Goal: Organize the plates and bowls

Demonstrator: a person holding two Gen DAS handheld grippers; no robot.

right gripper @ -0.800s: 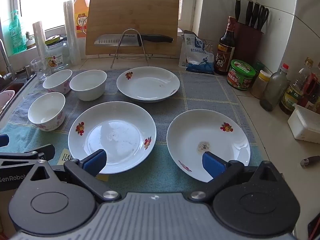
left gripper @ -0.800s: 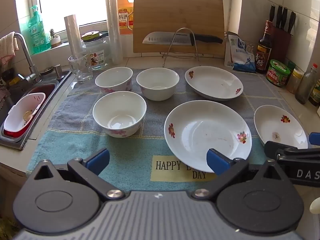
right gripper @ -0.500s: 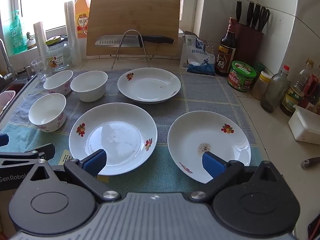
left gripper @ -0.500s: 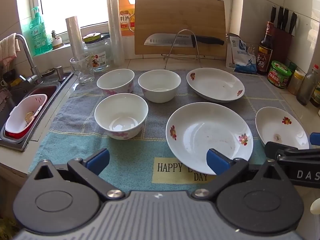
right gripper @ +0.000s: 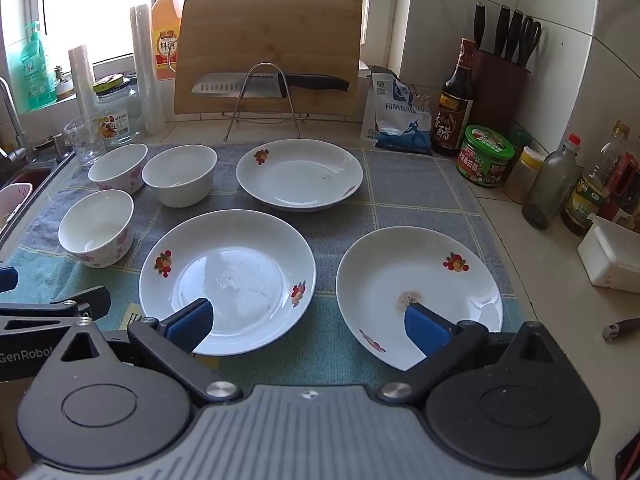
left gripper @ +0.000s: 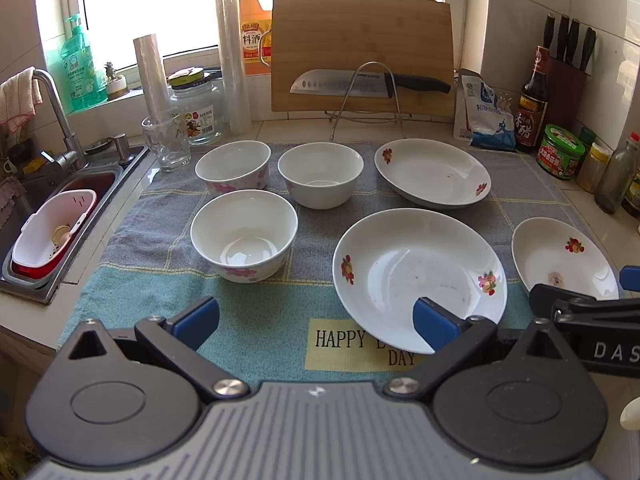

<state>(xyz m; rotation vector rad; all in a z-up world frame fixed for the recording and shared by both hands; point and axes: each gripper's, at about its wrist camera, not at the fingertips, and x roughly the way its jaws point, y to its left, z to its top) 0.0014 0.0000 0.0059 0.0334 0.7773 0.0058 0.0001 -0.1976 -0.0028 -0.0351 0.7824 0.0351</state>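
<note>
Three white bowls stand on the towel at the left: a near one [left gripper: 244,234] [right gripper: 96,227], a far left one with pink flowers [left gripper: 233,164] [right gripper: 118,167], and a plain one [left gripper: 321,173] [right gripper: 180,174]. Three white flowered plates lie to the right: a near middle one [left gripper: 416,272] [right gripper: 228,276], a far one [left gripper: 432,172] [right gripper: 299,173], and a near right one [left gripper: 560,256] [right gripper: 416,288]. My left gripper [left gripper: 316,320] is open and empty above the towel's front edge. My right gripper [right gripper: 308,320] is open and empty, over the near edges of two plates.
A grey-and-teal towel [left gripper: 256,320] covers the counter. A sink [left gripper: 48,216] with a white basket lies at the left. A glass [left gripper: 166,142], jar, cutting board [left gripper: 360,48] with knife, and bottles [right gripper: 548,188] line the back and right. A white box [right gripper: 612,256] sits at the right.
Both grippers have tilted or drawn back slightly, so the dishes sit a little lower in both views. Nothing on the counter has moved.
</note>
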